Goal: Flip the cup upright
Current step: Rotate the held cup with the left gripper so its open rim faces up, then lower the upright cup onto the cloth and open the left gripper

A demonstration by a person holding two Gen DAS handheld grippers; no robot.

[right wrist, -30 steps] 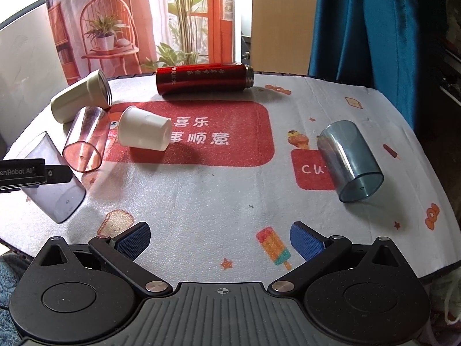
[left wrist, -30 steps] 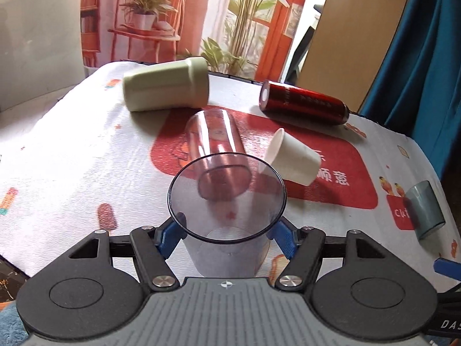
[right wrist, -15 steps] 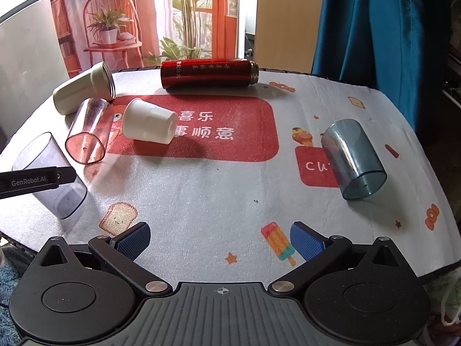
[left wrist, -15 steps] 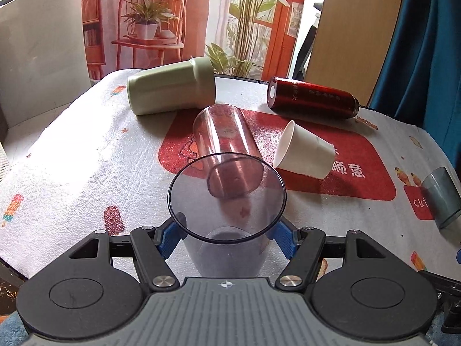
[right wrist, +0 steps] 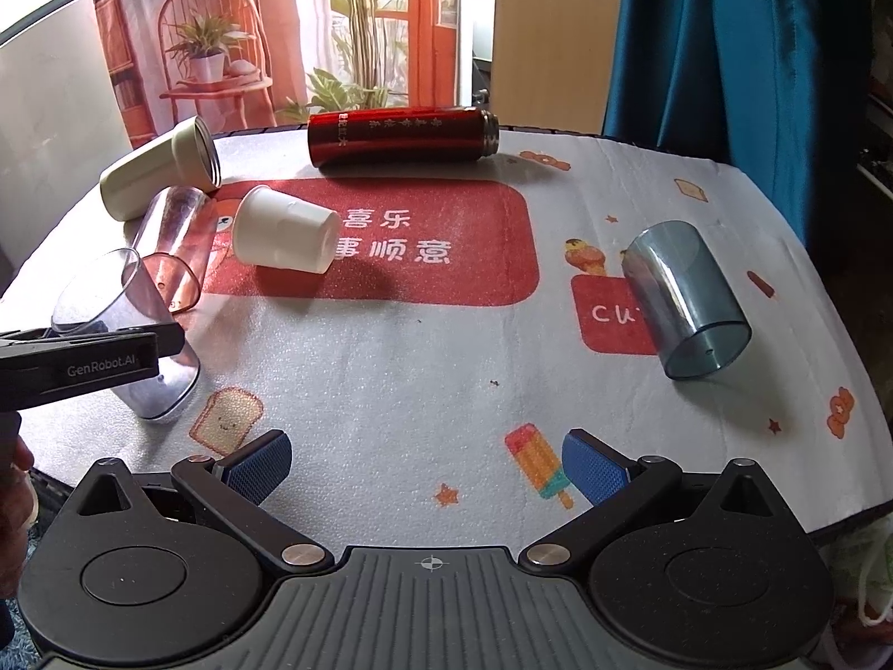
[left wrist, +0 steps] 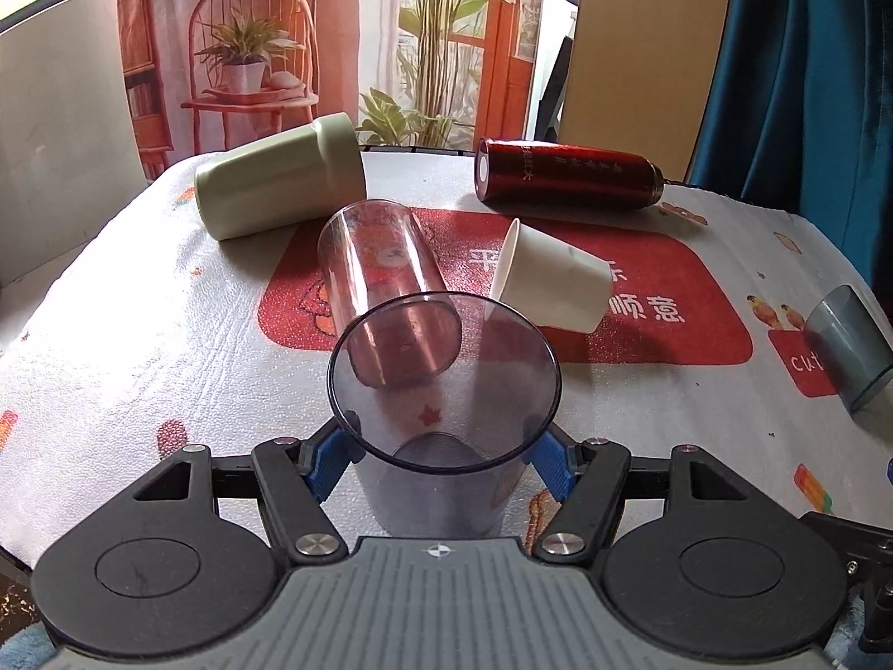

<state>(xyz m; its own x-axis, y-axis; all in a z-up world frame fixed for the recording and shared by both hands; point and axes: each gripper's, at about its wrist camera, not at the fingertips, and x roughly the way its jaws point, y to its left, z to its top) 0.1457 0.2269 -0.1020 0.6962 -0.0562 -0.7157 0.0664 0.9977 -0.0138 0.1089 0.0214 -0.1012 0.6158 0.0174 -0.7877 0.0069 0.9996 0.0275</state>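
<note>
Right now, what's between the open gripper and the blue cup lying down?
Nothing stands there. In the right wrist view, only bare printed tablecloth lies between the right gripper and the blue cup, with an ice-lolly picture on it.

The smoky cup [left wrist: 441, 435] apparently hides both left fingertips [left wrist: 326, 460].

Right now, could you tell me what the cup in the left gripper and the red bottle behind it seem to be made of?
The grey-tinted cup, clamped in the left gripper, looks like clear smooth plastic: the pink tumbler and cloth show through its wall. The red bottle looks like glossy lacquered metal, probably steel, judging by sharp highlights and a bare silvery neck.
</note>
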